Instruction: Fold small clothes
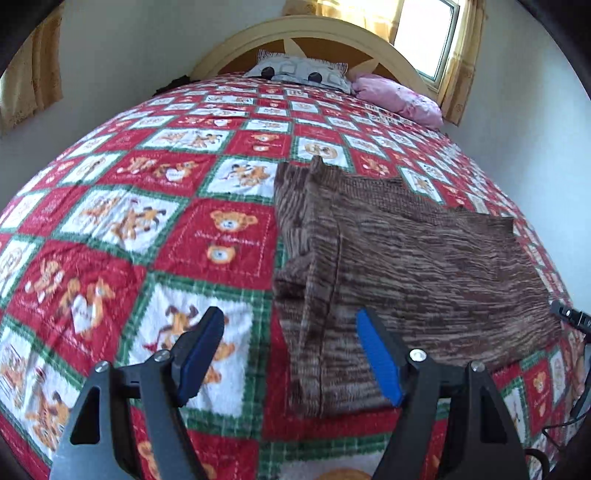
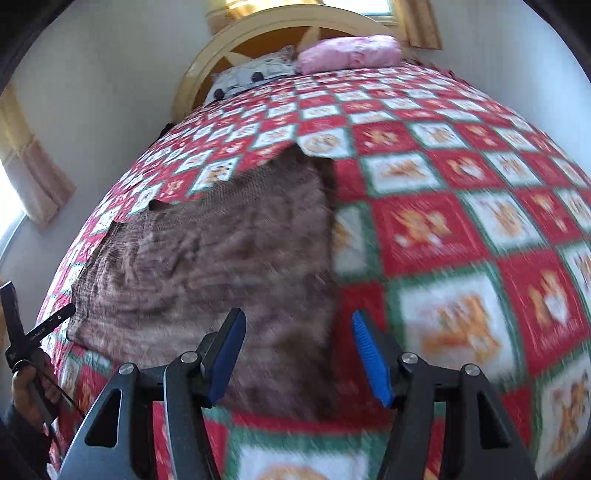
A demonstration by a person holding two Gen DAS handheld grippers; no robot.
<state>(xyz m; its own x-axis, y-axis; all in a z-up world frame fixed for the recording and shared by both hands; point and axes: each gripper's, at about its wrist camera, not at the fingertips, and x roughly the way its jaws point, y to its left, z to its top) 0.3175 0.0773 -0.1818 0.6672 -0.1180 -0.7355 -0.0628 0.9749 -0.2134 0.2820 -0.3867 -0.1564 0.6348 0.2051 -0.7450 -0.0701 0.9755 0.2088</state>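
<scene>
**Brown knit garment on the quilt, both grippers open above its near edge**

Surface: a bed covered by a quilt [image 1: 207, 236] in red and white squares with green plaid borders and teddy-bear prints. At the far end stands an arched wooden headboard [image 1: 295, 33], with a grey patterned pillow [image 1: 299, 72] and a pink pillow [image 1: 399, 98] against it. The walls are plain and pale. A bright window [image 1: 424, 33] with yellow curtains sits behind the headboard to the right.

Task item: a brown streaked knit garment [image 1: 424, 266] lies flat on the quilt, roughly rectangular. In the left wrist view a narrower strip of it lies folded along its left side, with a ridge running lengthwise. The far edge is uneven, with a small raised corner.

Left gripper [image 1: 290, 354]: jaws spread wide, nothing between the pads, hovering over the garment's near left corner. Right gripper [image 2: 299, 356]: jaws moderately wide, also empty, above the garment's near right corner.

Limits: the right wrist view is smeared, so the knit texture and quilt prints there are unreadable. A hand [image 2: 29, 391] holding the other gripper's handle appears at that view's left edge, largely cut off. The garment type cannot be determined.
</scene>
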